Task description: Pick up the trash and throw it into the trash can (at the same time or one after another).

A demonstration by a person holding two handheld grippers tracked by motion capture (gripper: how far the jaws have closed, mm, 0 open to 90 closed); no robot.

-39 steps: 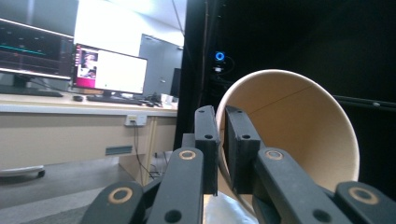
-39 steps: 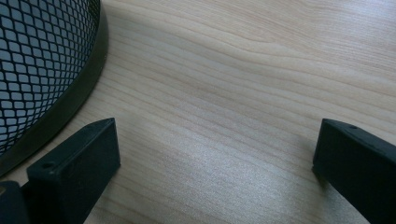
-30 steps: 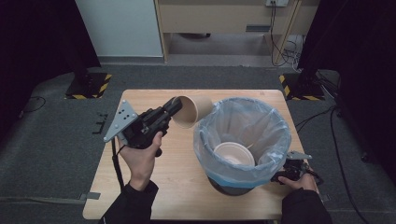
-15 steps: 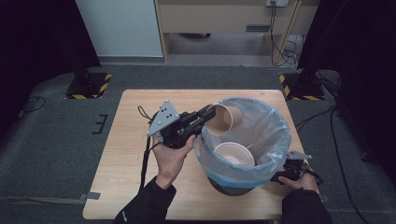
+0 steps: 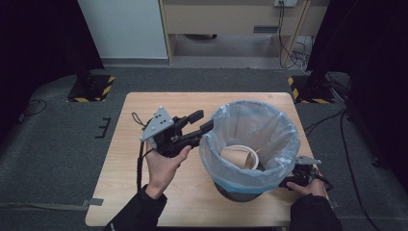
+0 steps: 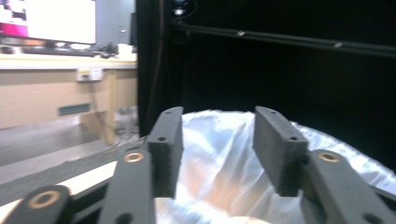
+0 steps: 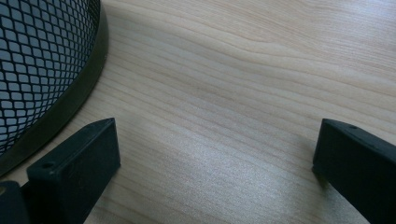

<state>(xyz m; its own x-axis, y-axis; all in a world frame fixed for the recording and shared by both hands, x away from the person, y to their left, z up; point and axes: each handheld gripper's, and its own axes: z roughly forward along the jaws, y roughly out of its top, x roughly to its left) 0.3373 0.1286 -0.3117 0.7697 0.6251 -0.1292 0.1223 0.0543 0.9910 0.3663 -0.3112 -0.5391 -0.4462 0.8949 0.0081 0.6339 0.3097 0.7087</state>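
Change: we note the paper cup (image 5: 239, 157) left the left hand-held gripper (image 5: 204, 122); it lies in the lined bin (image 5: 219, 142), tabletop's right half.
Jaws: both spread, empty; right hand-held gripper (image 5: 288, 182) beside the bin.
Advice: we recommend withdrawing clear of the liner.

Both grippers matte black. Left gripper (image 5: 202, 121): grey three-cornered plate with small holes on top, black cable trailing off back, brass-coloured screws along blocky jaws. Right gripper (image 7: 215, 158): same blocky jaws. Person wears dark long sleeves (image 5: 139, 211).

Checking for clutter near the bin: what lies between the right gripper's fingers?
Only bare wooden table, seen in the right gripper view; the mesh bin stands just outside one of the fingers.
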